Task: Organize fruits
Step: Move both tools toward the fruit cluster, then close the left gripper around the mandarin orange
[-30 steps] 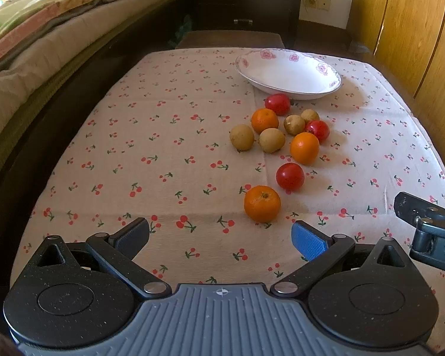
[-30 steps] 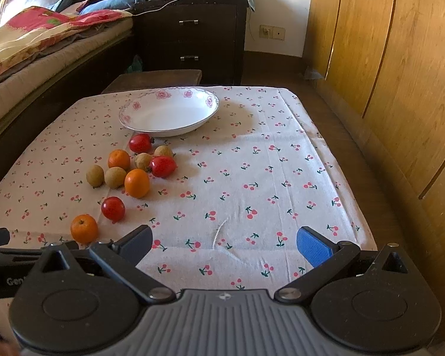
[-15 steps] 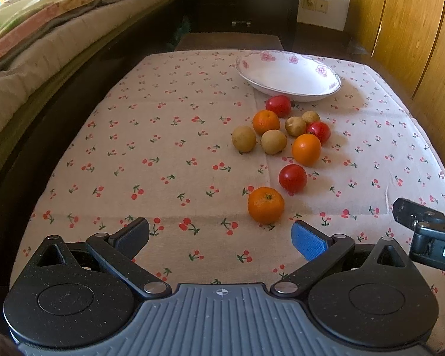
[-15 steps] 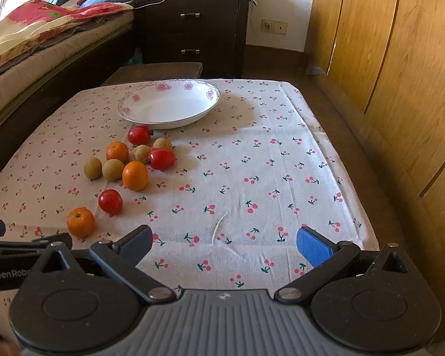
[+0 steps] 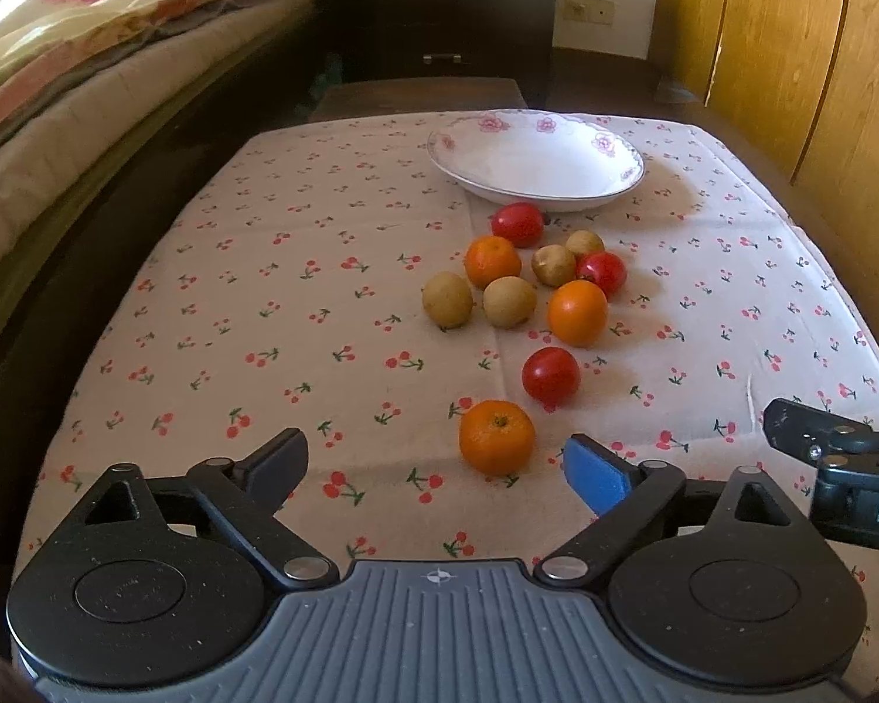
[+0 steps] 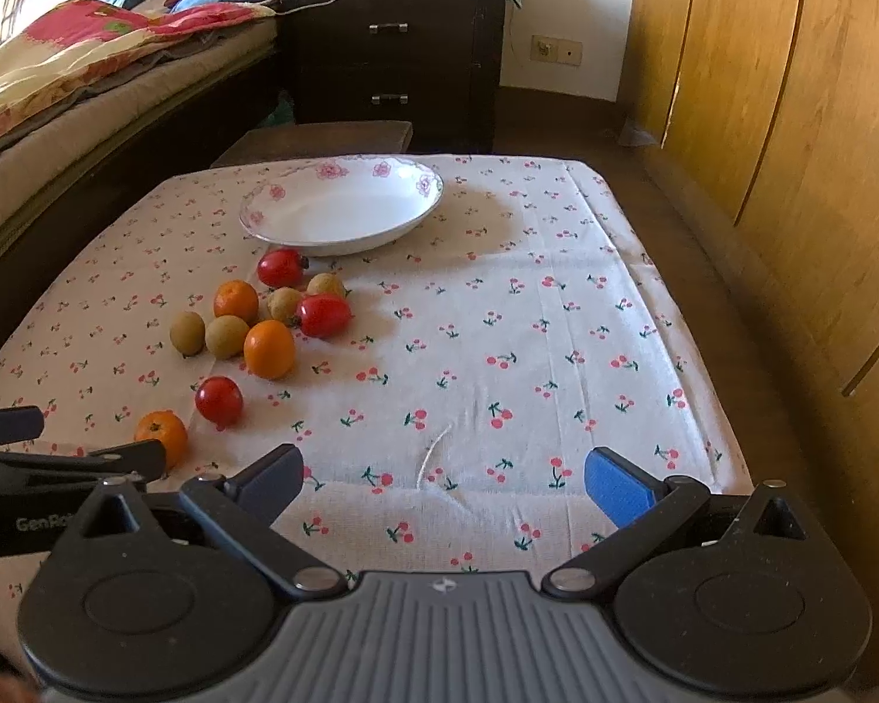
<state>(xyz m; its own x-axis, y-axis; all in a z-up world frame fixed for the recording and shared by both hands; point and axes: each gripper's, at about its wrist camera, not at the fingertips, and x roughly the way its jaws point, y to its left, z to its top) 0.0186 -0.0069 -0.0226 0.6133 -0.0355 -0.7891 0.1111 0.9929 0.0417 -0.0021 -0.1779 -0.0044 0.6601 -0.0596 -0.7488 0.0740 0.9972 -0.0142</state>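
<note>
Several fruits lie on the cherry-print tablecloth: oranges, red tomatoes and small brown fruits. The nearest orange (image 5: 496, 436) sits just ahead of my left gripper (image 5: 439, 463), which is open and empty. A tomato (image 5: 550, 376) lies behind it, and the main cluster (image 5: 524, 281) beyond. An empty white floral bowl (image 5: 536, 159) stands at the far side. My right gripper (image 6: 445, 480) is open and empty over the near right cloth, with the fruits (image 6: 266, 316) and the bowl (image 6: 341, 212) to its left.
A bed with a colourful blanket (image 5: 88, 58) runs along the left. A dark dresser (image 6: 392, 53) stands behind the table, and wooden wardrobe doors (image 6: 791, 117) line the right. The table's right edge (image 6: 703, 351) drops to the floor.
My left gripper has moved forward toward the nearest orange, which now lies closer between its fingers. My right gripper has advanced slightly. Both stay open.
</note>
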